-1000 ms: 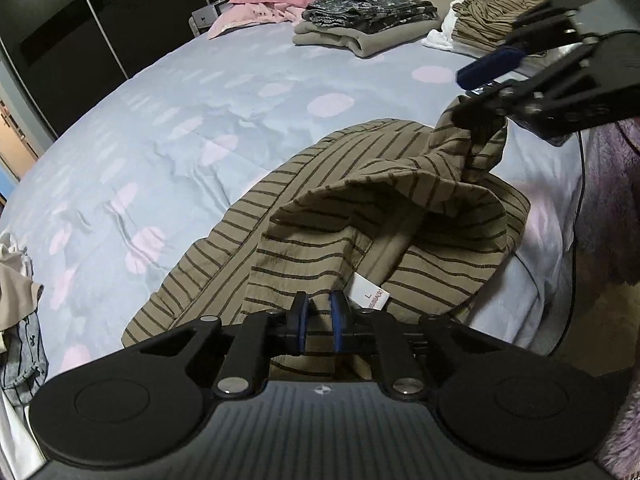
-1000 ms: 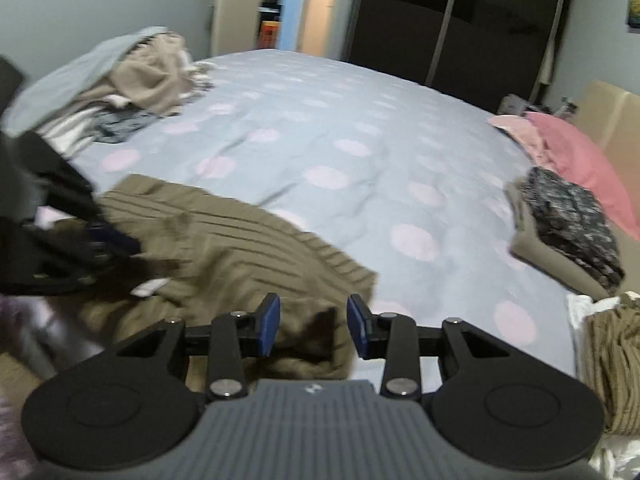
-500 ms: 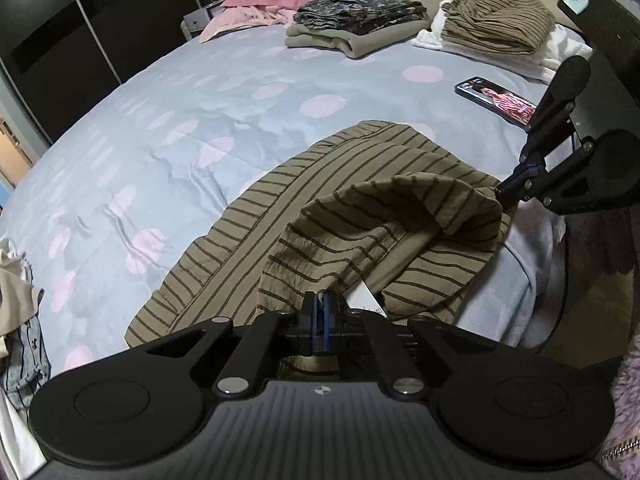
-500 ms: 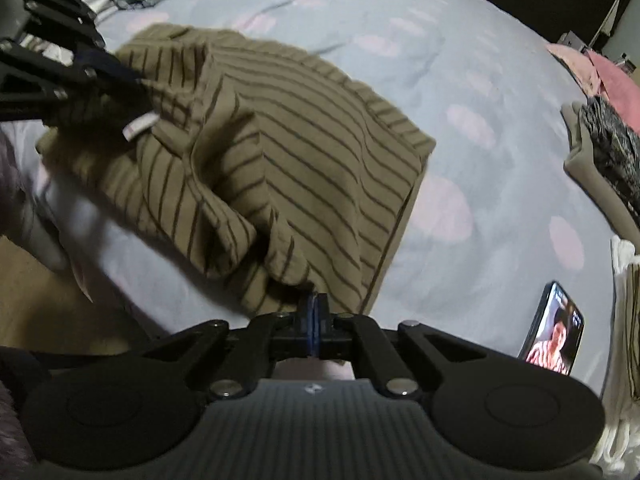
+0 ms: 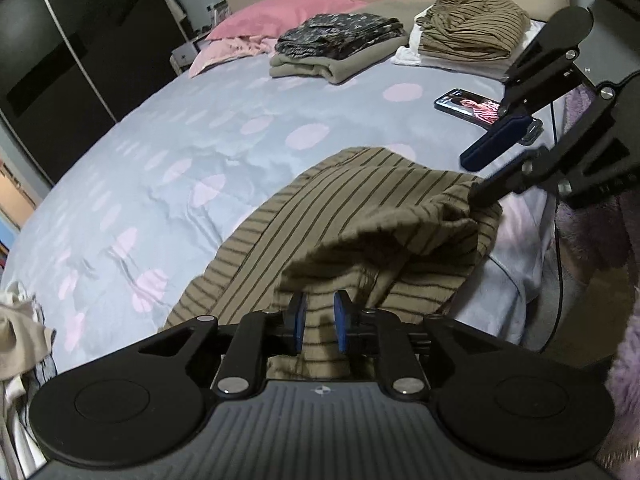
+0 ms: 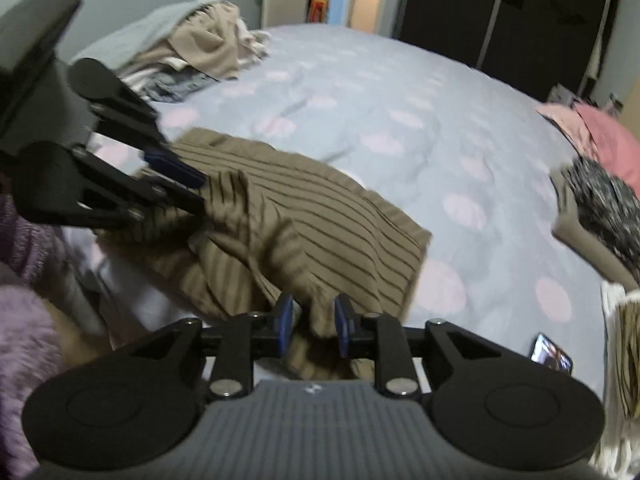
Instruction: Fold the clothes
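A brown striped garment (image 5: pixel 360 216) lies bunched at the near edge of the bed (image 5: pixel 200 140). My left gripper (image 5: pixel 320 322) is at its near hem; its jaws are opening and loose fabric shows between the blue pads (image 5: pixel 298 322). In the right wrist view the left gripper (image 6: pixel 200 190) stands at the garment's (image 6: pixel 320 232) raised left corner. My right gripper (image 6: pixel 314 322) is over the near right hem, jaws opening, a fold between the pads (image 6: pixel 343 322). Seen from the left, the right gripper (image 5: pixel 478 172) has its upper finger clear and its lower finger touching the cloth.
A lit phone (image 5: pixel 468 106) lies on the sheet beyond the garment. Folded stacks (image 5: pixel 340 48) and a striped pile (image 5: pixel 472 32) sit by the pink pillow (image 5: pixel 280 16). Unfolded clothes (image 6: pixel 192 52) are heaped at the far corner. A purple fuzzy sleeve (image 6: pixel 24 340) and a cable (image 5: pixel 560 280) are at the bedside.
Half a second ago both grippers were shut on the garment's edge; now both pairs of pads stand apart. The right gripper has shifted sideways and its view has tipped up across the bed.
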